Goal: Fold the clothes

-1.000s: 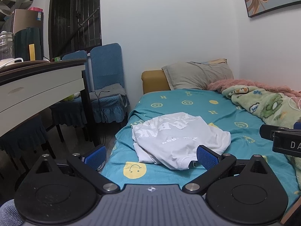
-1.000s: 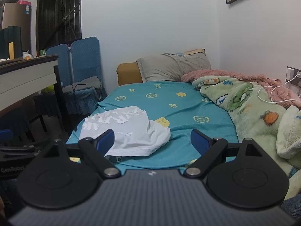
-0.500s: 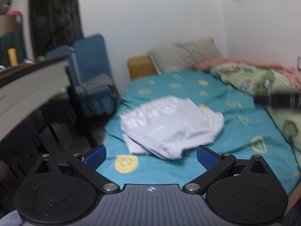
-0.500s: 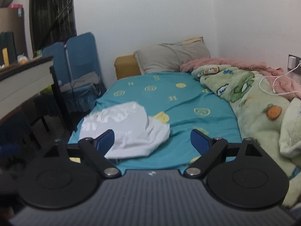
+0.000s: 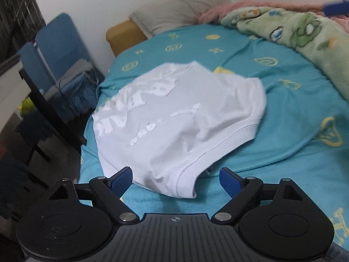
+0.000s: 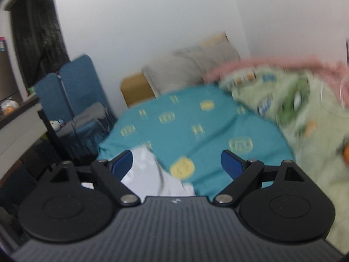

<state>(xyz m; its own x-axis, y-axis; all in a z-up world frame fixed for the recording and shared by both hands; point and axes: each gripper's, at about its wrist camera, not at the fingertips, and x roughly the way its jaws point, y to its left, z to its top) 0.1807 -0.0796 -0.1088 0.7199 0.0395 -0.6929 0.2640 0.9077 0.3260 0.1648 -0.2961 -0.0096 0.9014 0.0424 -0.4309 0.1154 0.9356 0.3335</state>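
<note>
A crumpled white T-shirt (image 5: 181,118) with white lettering lies in a heap on the teal bed sheet (image 5: 283,91), near the bed's foot. My left gripper (image 5: 176,180) is open and empty, its blue fingertips on either side of the shirt's nearest hem, just short of it. My right gripper (image 6: 176,161) is open and empty, above the bed; part of the white shirt (image 6: 148,172) shows low between its fingers. That view is motion blurred.
A green cartoon blanket (image 5: 305,32) and a pink blanket lie along the bed's right side. A grey pillow (image 5: 181,13) sits at the head. Blue chairs (image 5: 59,50) with draped clothes and a desk stand to the left of the bed.
Both grippers have moved forward and down over the bed. The shirt now fills the left view, with its hem between the open fingers. The right view has shifted past the shirt.
</note>
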